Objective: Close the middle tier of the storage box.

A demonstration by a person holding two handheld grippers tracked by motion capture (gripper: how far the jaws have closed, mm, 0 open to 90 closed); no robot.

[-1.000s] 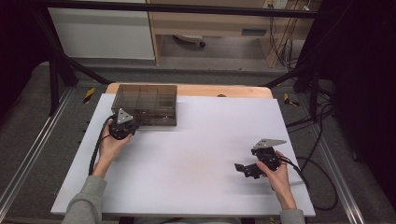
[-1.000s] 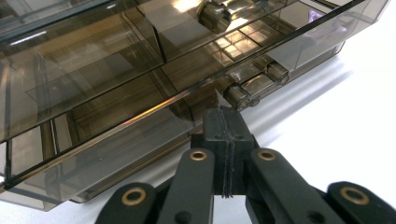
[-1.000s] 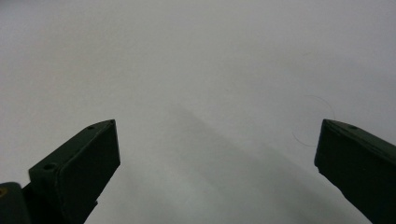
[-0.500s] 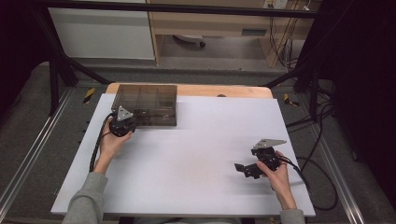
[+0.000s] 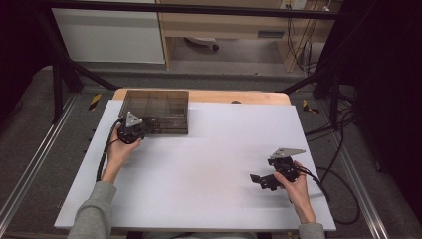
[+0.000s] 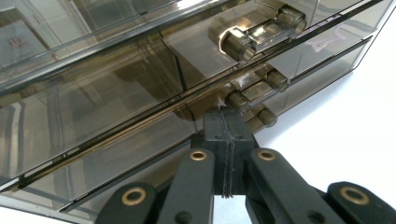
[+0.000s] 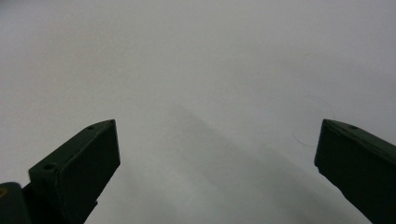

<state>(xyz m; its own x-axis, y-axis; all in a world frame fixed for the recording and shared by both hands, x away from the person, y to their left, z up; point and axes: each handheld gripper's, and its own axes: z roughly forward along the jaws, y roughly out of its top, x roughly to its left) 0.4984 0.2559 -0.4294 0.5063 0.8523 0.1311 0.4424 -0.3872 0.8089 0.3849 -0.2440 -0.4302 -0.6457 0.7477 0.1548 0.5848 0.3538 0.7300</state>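
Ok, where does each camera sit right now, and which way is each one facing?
High view: overhead, looking down on the white table; both forearms show.
Left gripper view: on the left gripper, jaws shut, facing the smoky drawer box.
Right gripper view: on the right gripper, jaws open over bare tabletop.
Shared: high and left views both show the box.

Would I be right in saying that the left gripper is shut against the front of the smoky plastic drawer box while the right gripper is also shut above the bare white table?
Not quite: the right gripper is open, its jaws wide apart over the table, as the right gripper view shows. The left gripper is indeed shut at the drawer box.
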